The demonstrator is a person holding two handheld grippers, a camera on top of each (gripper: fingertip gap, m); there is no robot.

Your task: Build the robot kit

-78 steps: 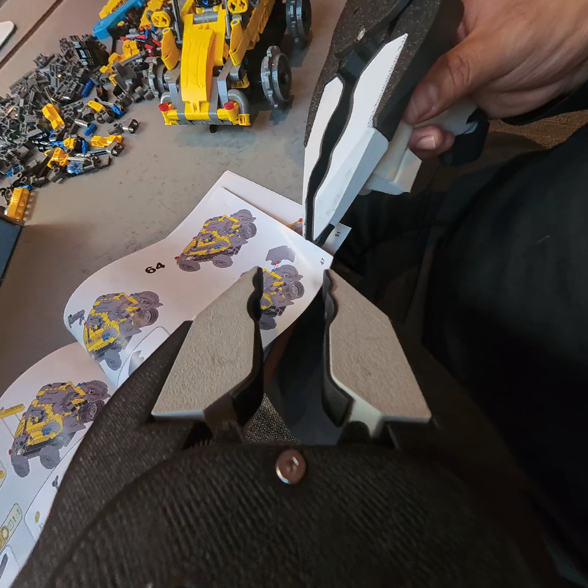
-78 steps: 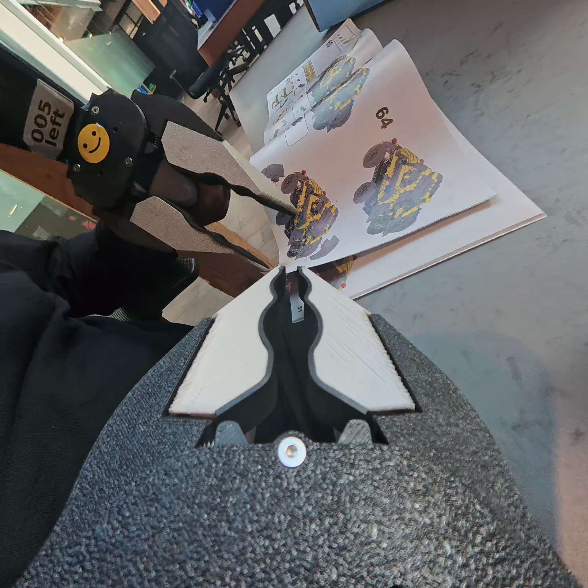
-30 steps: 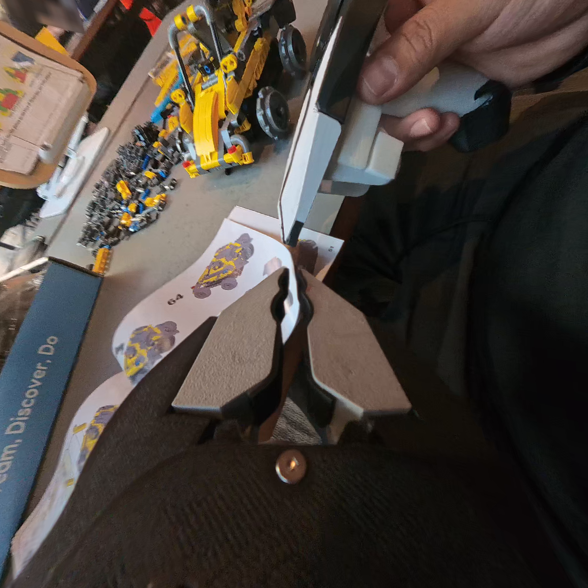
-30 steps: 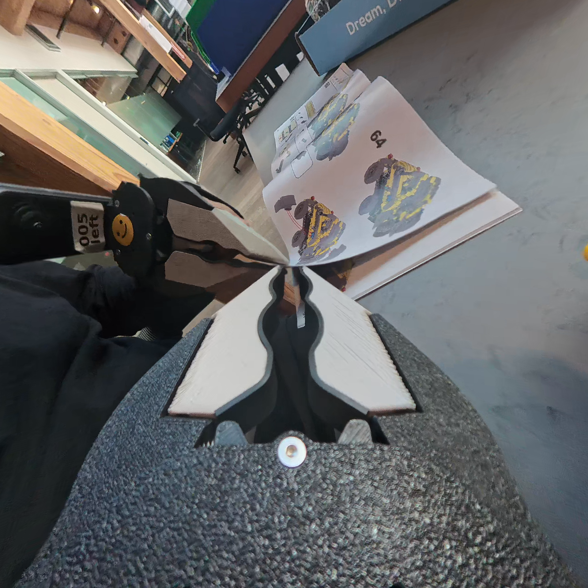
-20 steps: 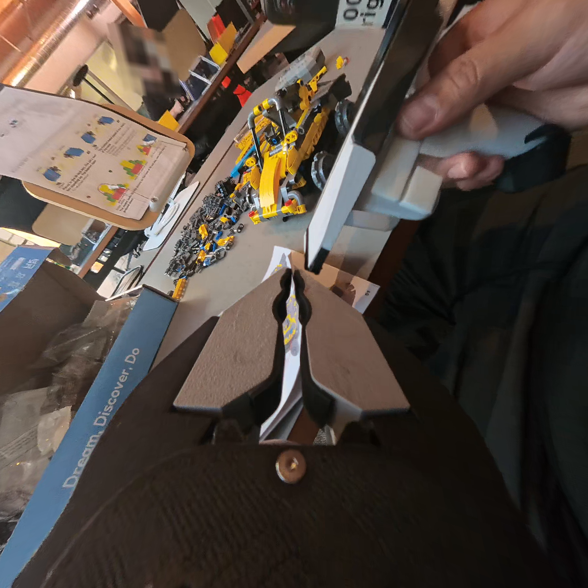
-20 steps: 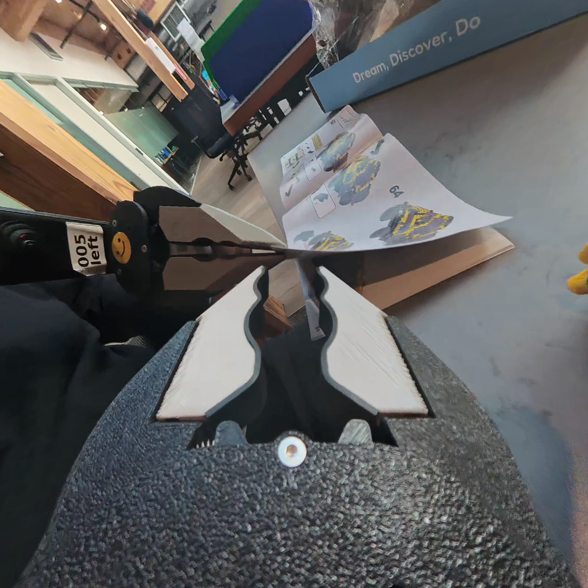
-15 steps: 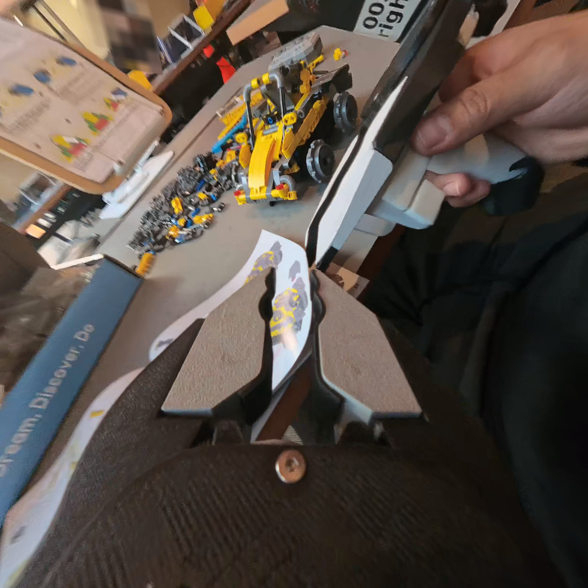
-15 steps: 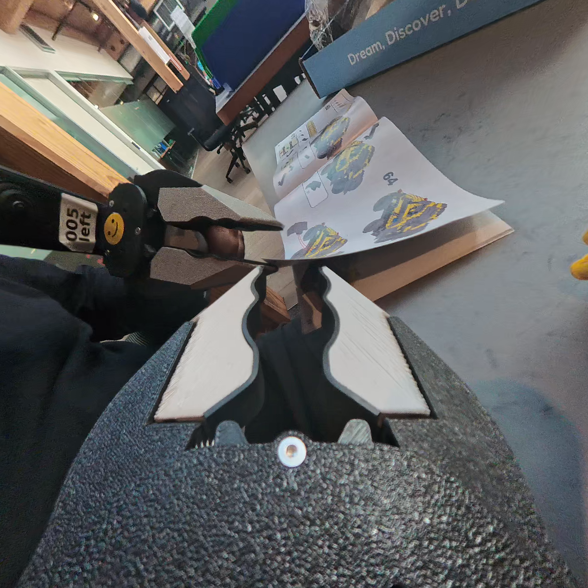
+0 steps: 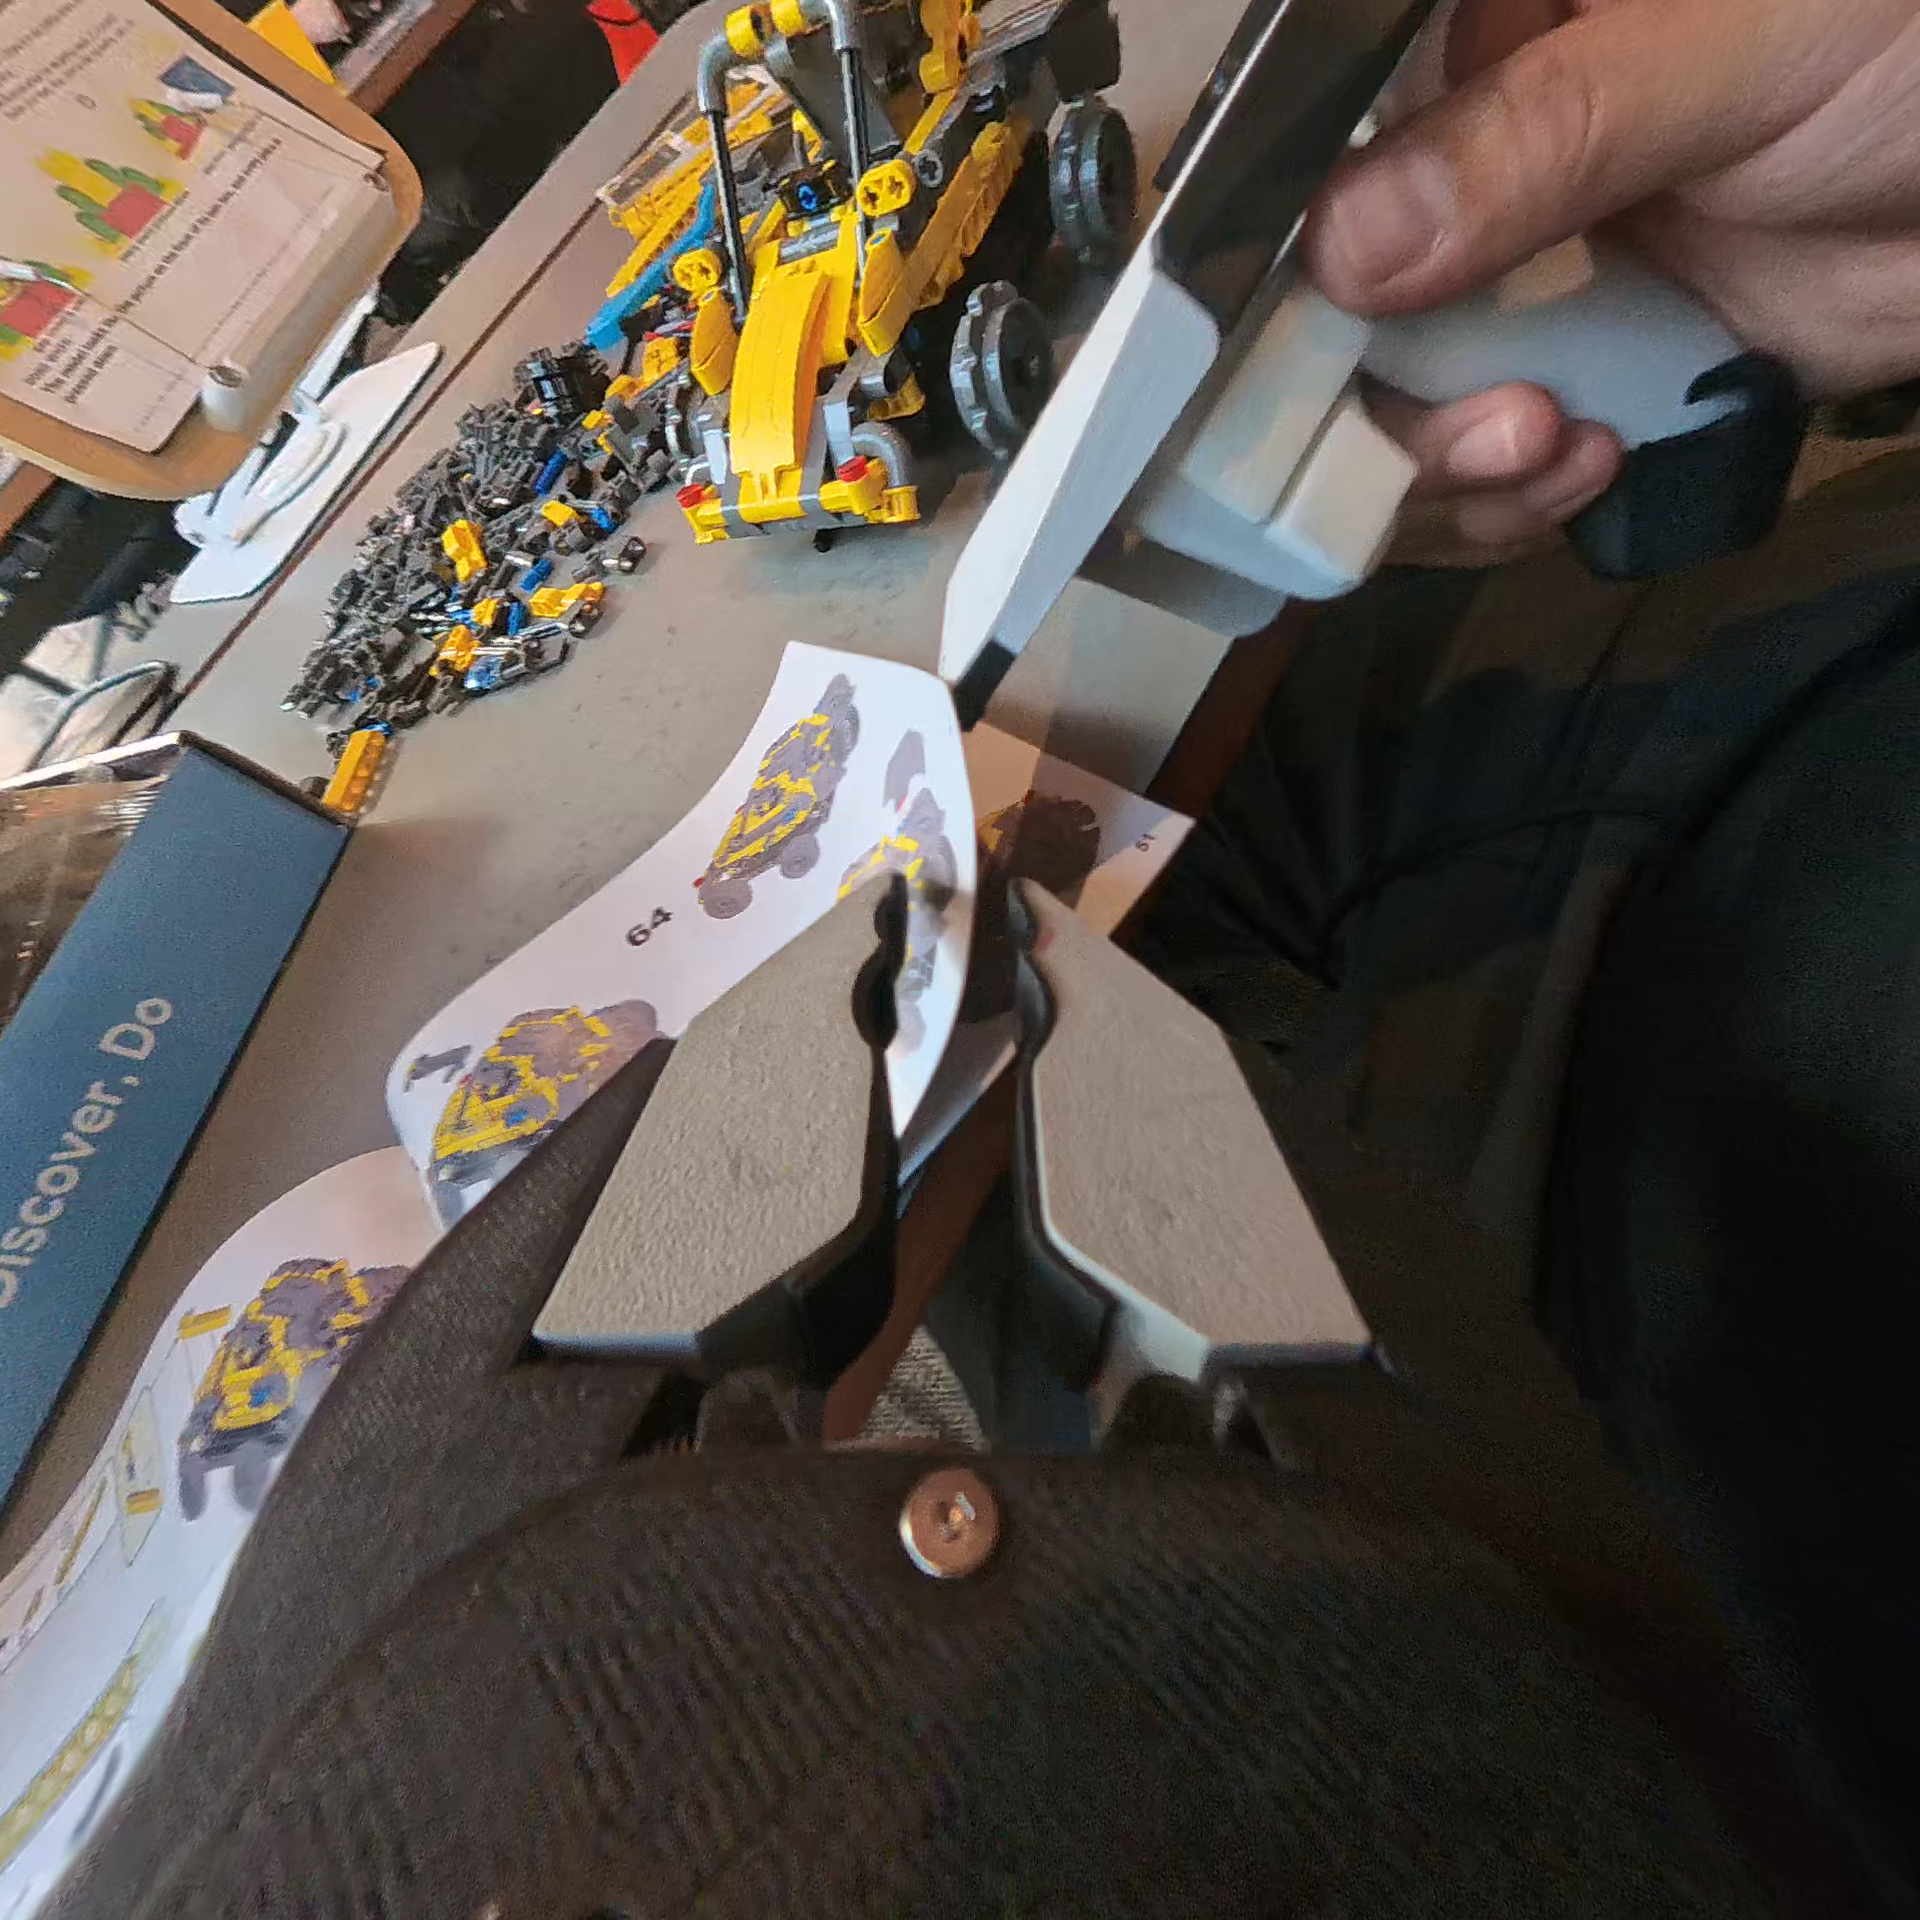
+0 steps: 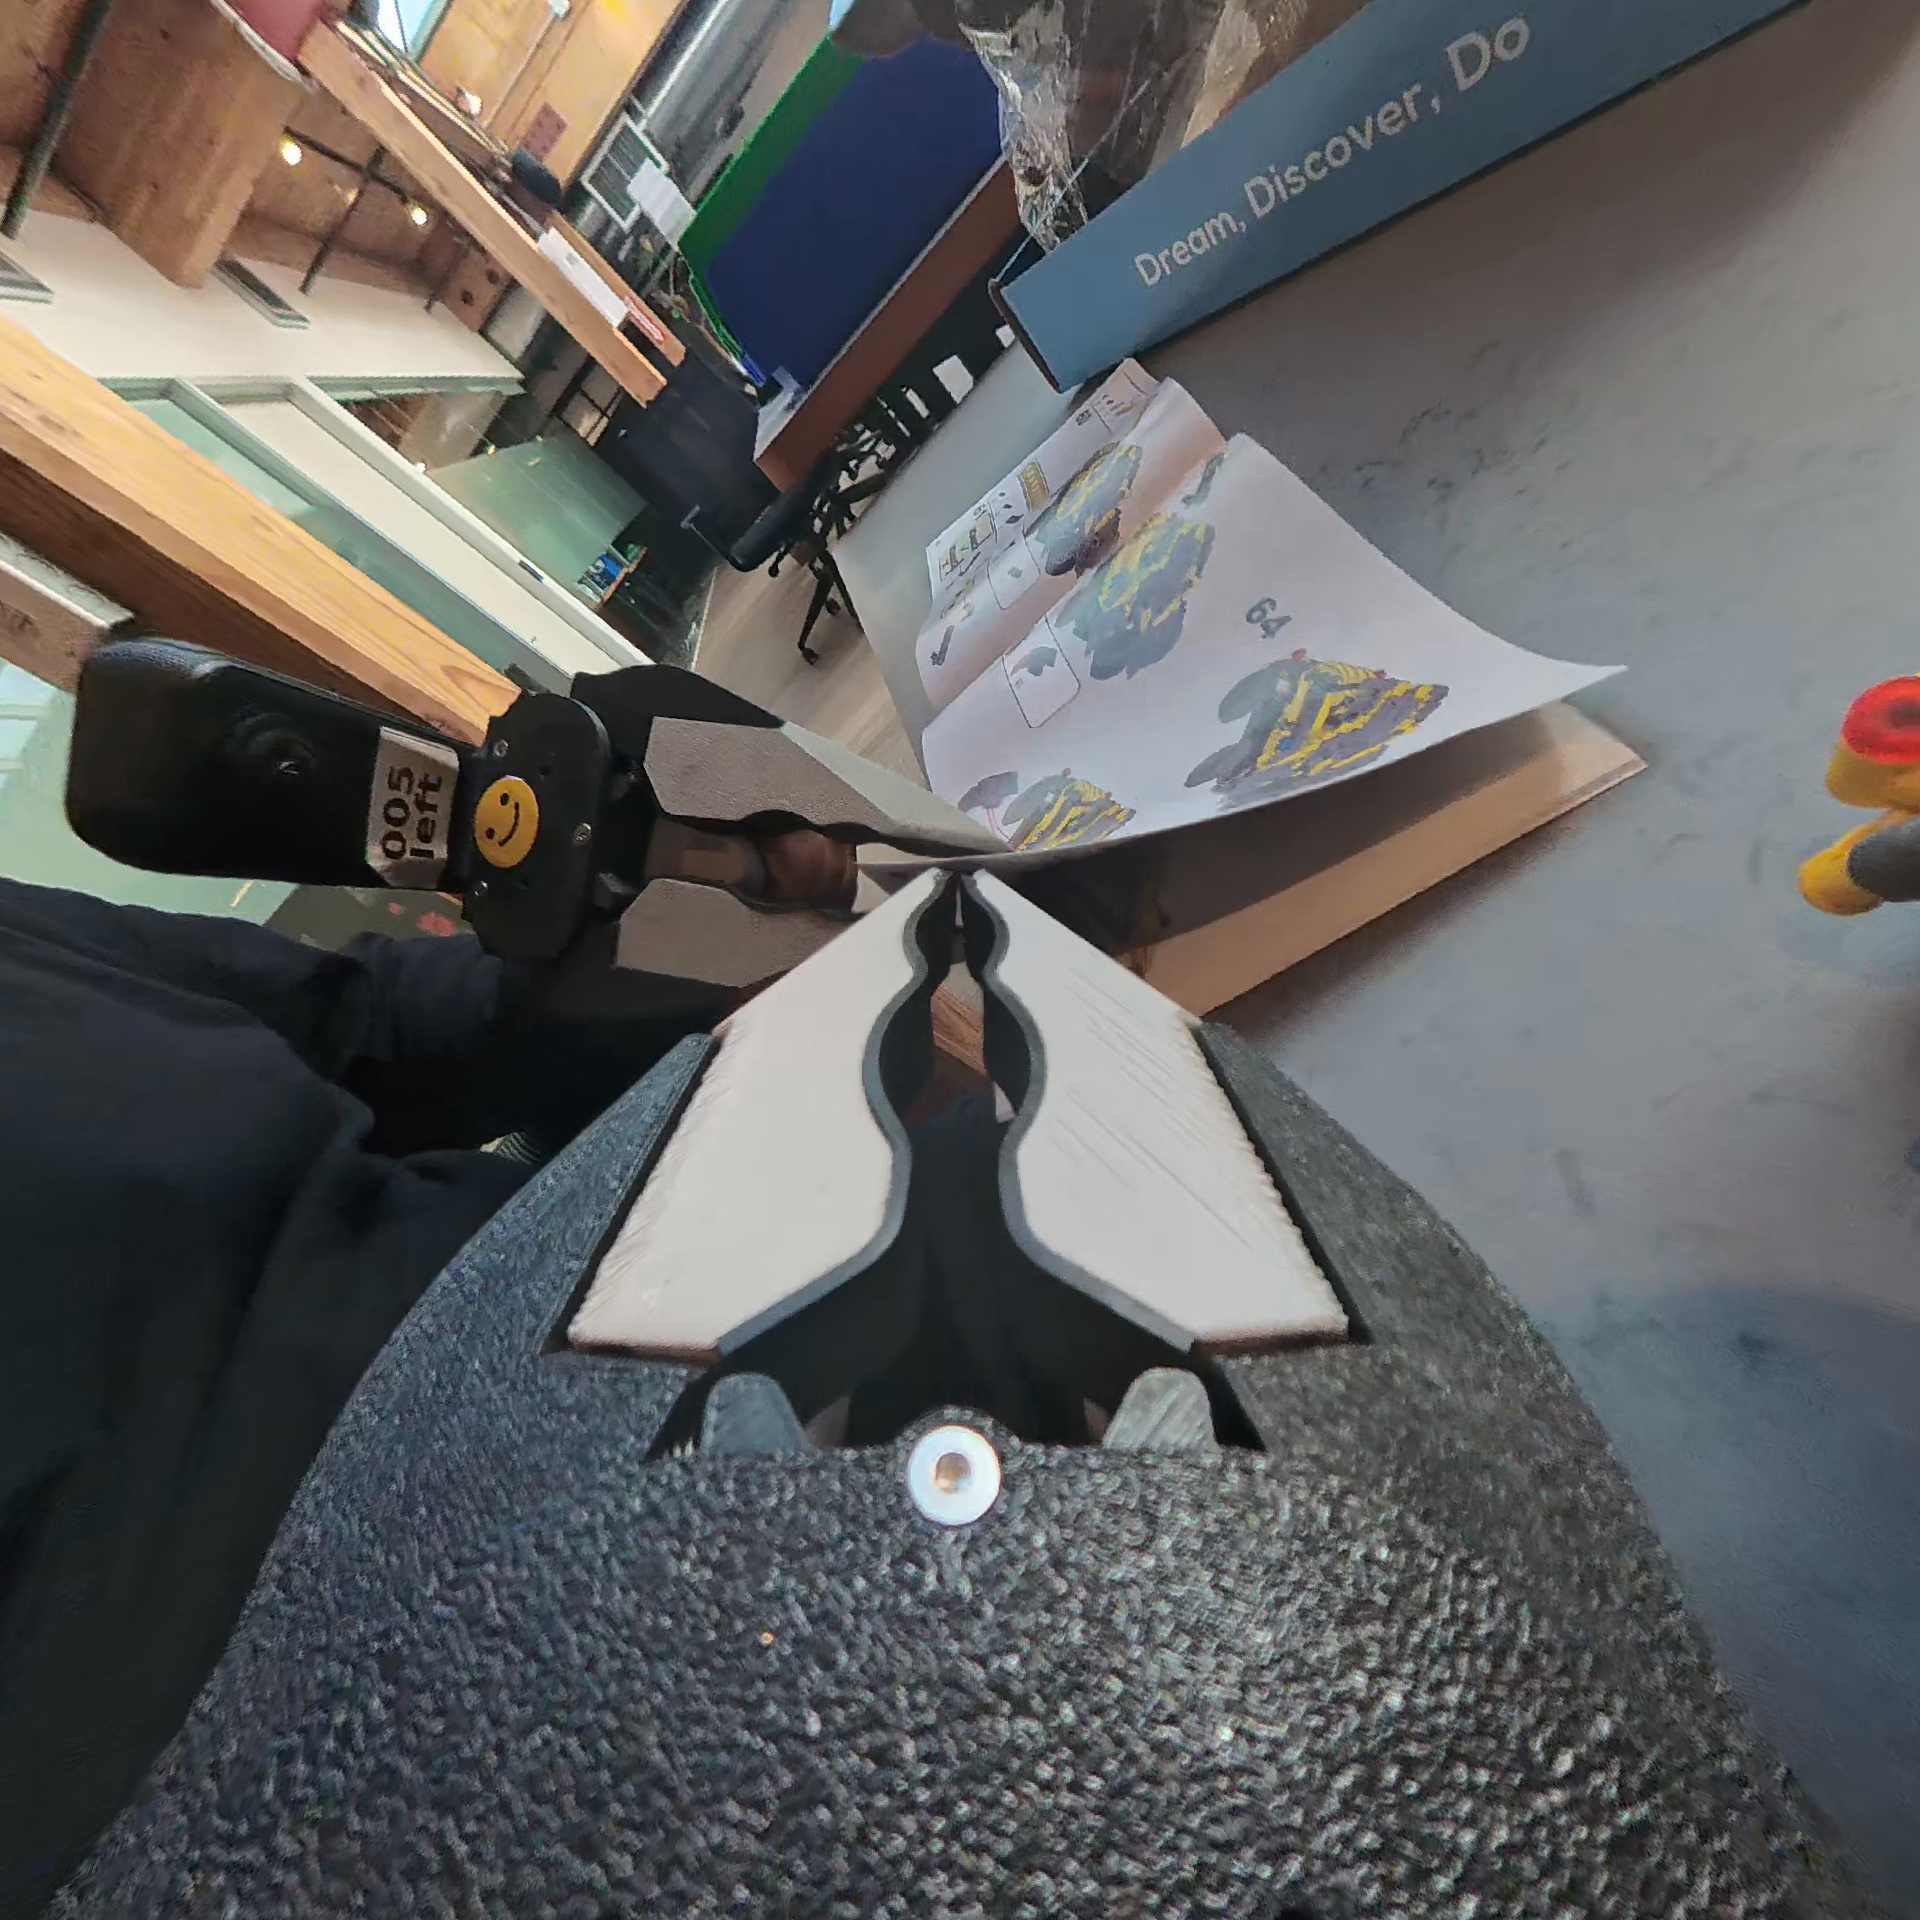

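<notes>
An open instruction booklet (image 9: pixel 727 862) lies at the near edge of the grey table (image 9: pixel 582 748). Its top page curls upward, and the page's free edge runs between the fingers of my left gripper (image 9: pixel 956 894). The jaws stand apart and the page sits loosely in the gap. My right gripper (image 10: pixel 951 883) is shut, with nothing visible between its tips. In the left wrist view its tip (image 9: pixel 961 675) is at the raised page's upper corner. The booklet (image 10: pixel 1299 644) and the left gripper (image 10: pixel 883 862) also show in the right wrist view. The page below (image 9: pixel 1091 831) lies flat.
A yellow brick-built vehicle (image 9: pixel 821 312) stands farther back, with a pile of loose parts (image 9: pixel 488 551) to its left. A blue box (image 9: pixel 135 1039) lies along the table's left side. A board with a printed sheet (image 9: pixel 156 208) stands at the far left. A person's hand (image 9: pixel 1662 156) holds the right gripper. Less than 4 cm separates the two grippers' tips. Left tips and right tips are each some 15 cm from the yellow brick-built vehicle (image 9: pixel 821 312).
The left gripper closed on the top page, lifted it, then opened. The right gripper let go of the lower page's corner and has shut empty at the raised page's edge.
</notes>
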